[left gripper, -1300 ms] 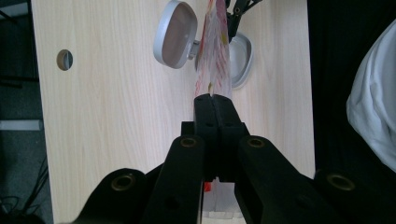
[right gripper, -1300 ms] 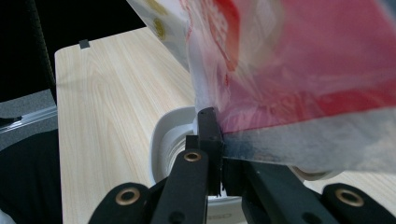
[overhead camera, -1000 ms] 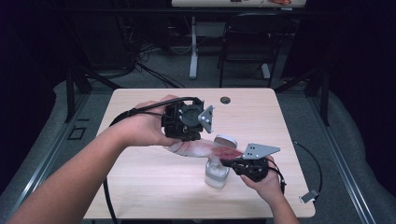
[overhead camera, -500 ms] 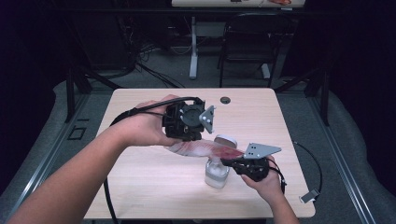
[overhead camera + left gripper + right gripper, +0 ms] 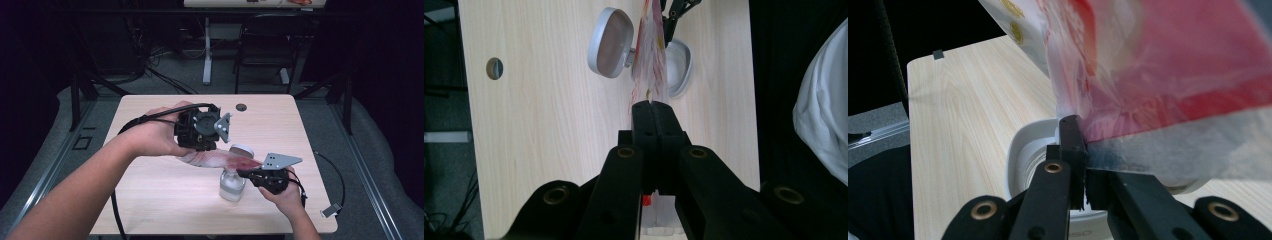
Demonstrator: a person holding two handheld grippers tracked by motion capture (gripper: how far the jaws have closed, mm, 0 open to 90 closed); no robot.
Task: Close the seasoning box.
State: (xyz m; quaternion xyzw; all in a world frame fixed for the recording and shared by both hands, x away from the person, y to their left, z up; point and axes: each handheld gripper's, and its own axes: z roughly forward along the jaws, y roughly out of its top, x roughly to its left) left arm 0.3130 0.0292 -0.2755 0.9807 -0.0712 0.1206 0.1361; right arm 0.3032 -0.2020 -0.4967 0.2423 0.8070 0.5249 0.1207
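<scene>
A red and white plastic bag (image 5: 216,159) hangs stretched between both grippers above the table. My left gripper (image 5: 201,149) is shut on one end of it; in the left gripper view the black jaws (image 5: 650,106) pinch the bag (image 5: 650,60) edge-on. At the other end my right gripper (image 5: 243,173) is shut on the bag's clear sealed strip (image 5: 1168,145), jaws (image 5: 1079,125) together. Right under the bag stands a small white jar (image 5: 232,186) with its hinged lid (image 5: 241,150) flipped open. The jar's mouth (image 5: 679,62) and lid (image 5: 611,42) lie beyond the bag.
The light wooden table (image 5: 150,185) has a round cable hole (image 5: 241,107) near its far edge. Black cables trail from both grippers, one off the table's right side (image 5: 335,175). A chair and desk legs stand on the dark floor behind.
</scene>
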